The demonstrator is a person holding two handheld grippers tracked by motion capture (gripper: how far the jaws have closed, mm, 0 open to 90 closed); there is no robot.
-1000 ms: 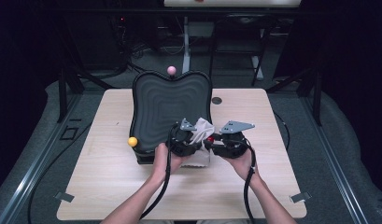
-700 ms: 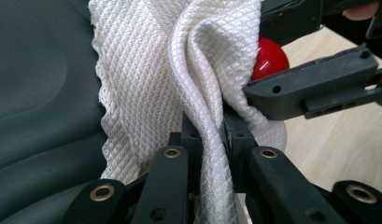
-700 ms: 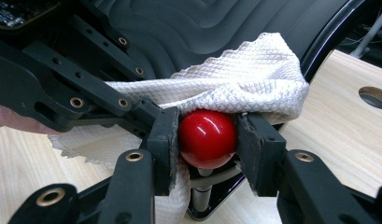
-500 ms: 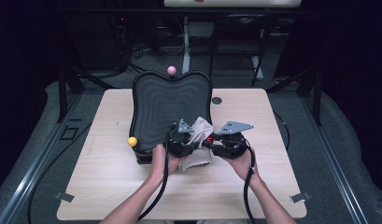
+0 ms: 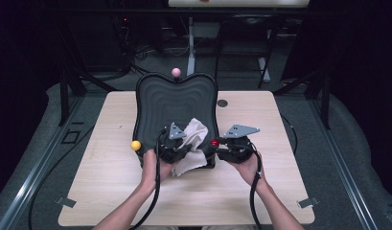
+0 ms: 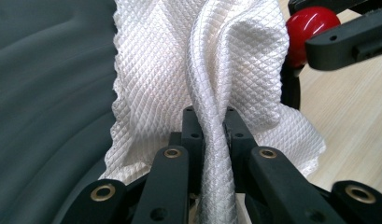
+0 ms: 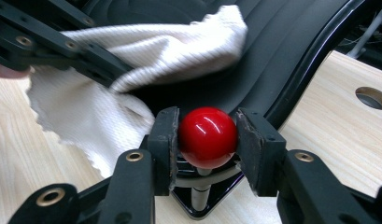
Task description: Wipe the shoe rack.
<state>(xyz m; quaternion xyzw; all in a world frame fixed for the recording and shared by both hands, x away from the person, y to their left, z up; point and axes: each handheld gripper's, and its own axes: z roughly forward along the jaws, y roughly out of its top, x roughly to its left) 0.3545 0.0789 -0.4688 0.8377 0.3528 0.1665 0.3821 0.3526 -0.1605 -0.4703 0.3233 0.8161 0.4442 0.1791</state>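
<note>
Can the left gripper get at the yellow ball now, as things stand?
Probably not yet: the left gripper is shut on the white cloth. The yellow ball sits close at the tray's left edge, with bare table between.

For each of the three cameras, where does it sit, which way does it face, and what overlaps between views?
High view: above the near side, looking forward and down on the table; both forearms, left tongs and right tongs show.
Left gripper view: rides the left tongs, looking along the jaws shut on the white cloth, over the dark tray.
Right gripper view: rides the right tongs, jaws clamped on the red ball.
Shared: cloth, red ball and tray appear in both gripper views.
</note>
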